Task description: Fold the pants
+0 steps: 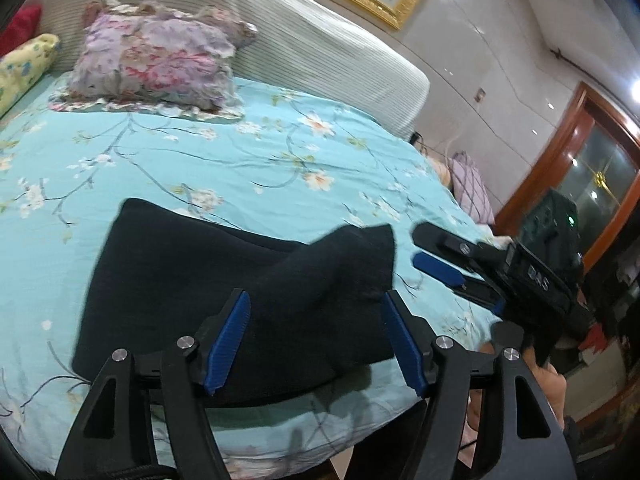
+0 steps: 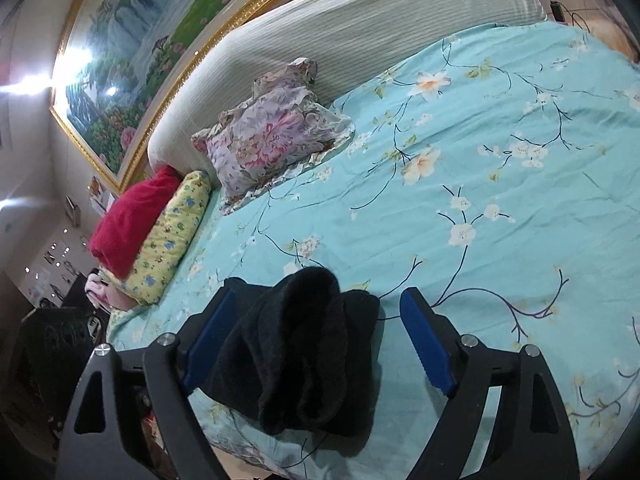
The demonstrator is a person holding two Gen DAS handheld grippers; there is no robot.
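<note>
The black pants lie near the front edge of the bed, folded into a thick bundle with one end bunched up. The left tool is wide open around the bundle, holding nothing. The right tool is wide open too, around the bunched end. To fold well, I think each tool should pinch a corner of that lumpy end, pull it flat, then lay it over neatly.

black pants bunched on bedspread, right tool spread
</note>
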